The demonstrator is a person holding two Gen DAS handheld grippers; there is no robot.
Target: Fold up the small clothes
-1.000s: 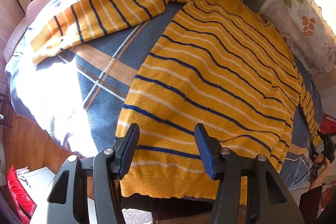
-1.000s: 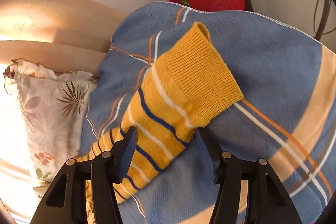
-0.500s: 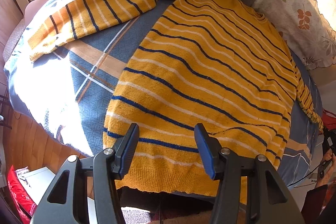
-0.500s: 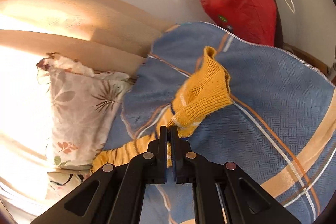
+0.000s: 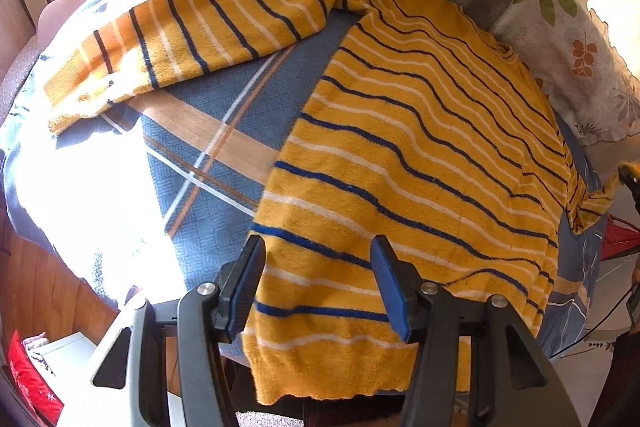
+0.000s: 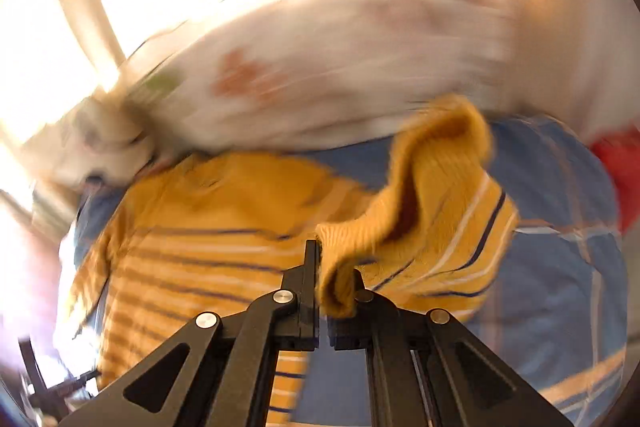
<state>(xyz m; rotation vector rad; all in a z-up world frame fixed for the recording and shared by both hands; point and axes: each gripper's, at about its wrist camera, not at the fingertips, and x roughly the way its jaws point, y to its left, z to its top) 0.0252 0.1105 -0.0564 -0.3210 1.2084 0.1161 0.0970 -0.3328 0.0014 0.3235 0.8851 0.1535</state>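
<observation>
The yellow knitted sweater with dark blue and white stripes lies flat on the bed covered by a blue checked blanket, and its long axis runs away from the left tongs toward the pillows. The left tongs are spread wide and hover just above the ribbed bottom hem, touching nothing; the body of the sweater is directly ahead of them and one sleeve stretches out to their left. The right tongs are pressed together and pinch the ribbed cuff of the other sleeve, which is lifted off the blanket; the body of the sweater lies ahead and to their left. This view is blurred, so fine details are not clear. I judge that this sleeve must go across, leftward over the body, and the right hand is the nearer one for this move.
</observation>
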